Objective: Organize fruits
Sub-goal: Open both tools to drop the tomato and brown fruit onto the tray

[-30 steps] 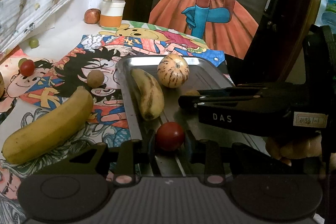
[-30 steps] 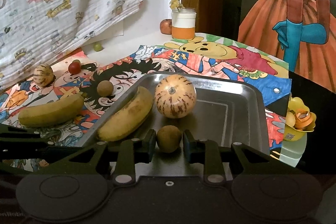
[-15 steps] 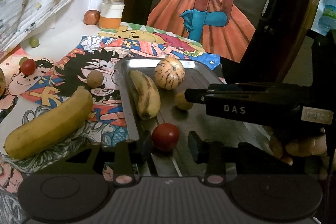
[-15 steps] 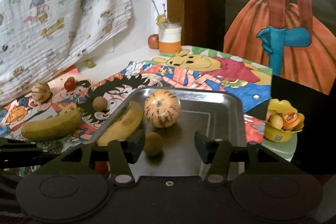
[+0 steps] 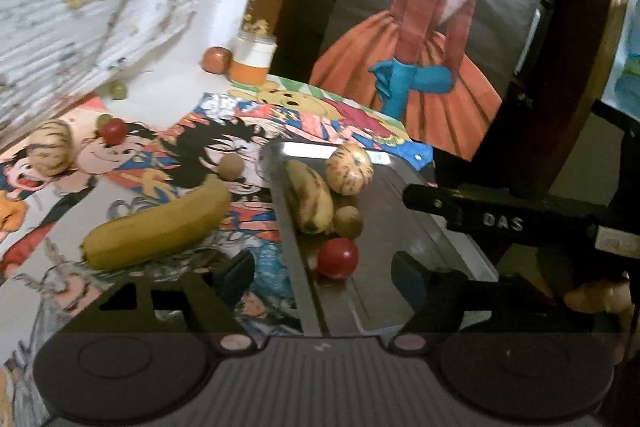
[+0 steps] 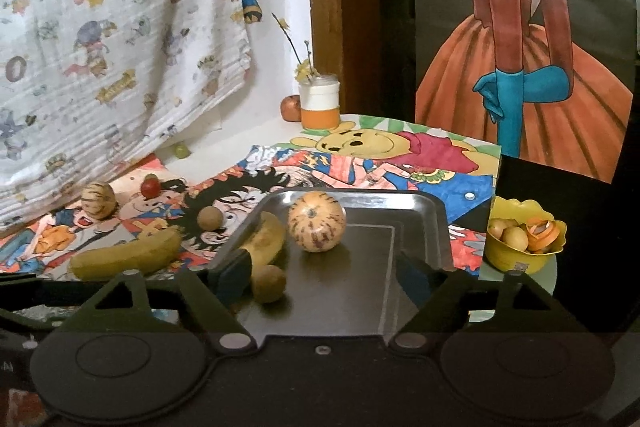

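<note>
A metal tray [image 5: 288, 227] holds a spotted banana [image 5: 310, 201], a striped melon [image 5: 349, 174], a small brown fruit [image 5: 348, 221] and a red tomato [image 5: 337, 258]. My left gripper [image 5: 322, 279] hovers at the tray's near left edge with its jaws opening; the tomato lies loose just ahead of them, untouched. My right gripper [image 6: 324, 277] is over the tray [image 6: 400, 201] with its jaws opening too. The brown fruit [image 6: 268, 283] rests free beside its left finger, near the banana [image 6: 266, 239] and melon [image 6: 317, 221].
On the cartoon cloth left of the tray lie a yellow banana [image 5: 160, 227], a brown fruit [image 5: 231, 167], a tomato [image 5: 113, 130] and a small striped melon [image 5: 52, 153]. At the back stand a jar [image 6: 320, 103] and an apple [image 6: 291, 108]. A yellow bowl [image 6: 524, 247] sits to the right.
Both grippers let go: the left released the tomato and the right the brown fruit, both now lying on the tray. Both pulled back and upward with their jaws spreading.
</note>
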The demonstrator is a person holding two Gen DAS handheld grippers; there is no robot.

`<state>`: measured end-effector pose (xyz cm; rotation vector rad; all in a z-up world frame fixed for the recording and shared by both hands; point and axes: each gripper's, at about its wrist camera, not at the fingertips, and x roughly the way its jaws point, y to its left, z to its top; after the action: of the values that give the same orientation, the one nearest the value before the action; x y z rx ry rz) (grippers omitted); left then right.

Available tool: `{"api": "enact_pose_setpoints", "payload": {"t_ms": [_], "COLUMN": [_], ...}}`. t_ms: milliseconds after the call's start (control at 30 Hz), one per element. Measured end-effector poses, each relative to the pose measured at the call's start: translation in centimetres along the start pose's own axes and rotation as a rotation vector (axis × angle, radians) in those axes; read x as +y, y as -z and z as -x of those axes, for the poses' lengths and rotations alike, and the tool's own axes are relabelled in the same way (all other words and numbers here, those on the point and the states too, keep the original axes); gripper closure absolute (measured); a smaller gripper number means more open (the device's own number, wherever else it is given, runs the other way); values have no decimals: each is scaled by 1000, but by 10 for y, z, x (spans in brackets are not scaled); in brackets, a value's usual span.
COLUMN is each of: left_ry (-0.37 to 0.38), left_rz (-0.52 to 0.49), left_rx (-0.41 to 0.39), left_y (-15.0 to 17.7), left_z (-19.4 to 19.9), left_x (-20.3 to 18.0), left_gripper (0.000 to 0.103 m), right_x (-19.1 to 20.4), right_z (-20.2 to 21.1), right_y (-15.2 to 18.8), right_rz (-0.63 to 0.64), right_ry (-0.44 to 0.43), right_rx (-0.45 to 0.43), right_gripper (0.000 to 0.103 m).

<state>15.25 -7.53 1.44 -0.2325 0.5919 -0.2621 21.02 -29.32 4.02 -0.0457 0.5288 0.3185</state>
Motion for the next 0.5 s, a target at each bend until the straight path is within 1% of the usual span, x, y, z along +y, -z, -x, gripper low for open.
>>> {"api": "enact_pose_setpoints", "payload": {"t_ms": [133, 167, 267, 500], "left_ry": [-28, -36, -56, -113], "left_rz": [21, 25, 34, 70], "left_rx": [-28, -36, -63, -107], "left_y": [1, 1, 2, 7], "left_z": [14, 17, 29, 57], "left_x": [5, 6, 9, 22], "left_gripper": [10, 6, 1, 0], "right_x": [8, 11, 16, 26], "right_z": [13, 17, 26, 46], "right_y": [2, 3, 5, 11], "right_rz": [-1, -1, -6, -29], "right_ry": [-11, -13, -14, -19], "right_rx": [-19, -25, -35, -40], "right_gripper": [8, 7, 4, 1]}}
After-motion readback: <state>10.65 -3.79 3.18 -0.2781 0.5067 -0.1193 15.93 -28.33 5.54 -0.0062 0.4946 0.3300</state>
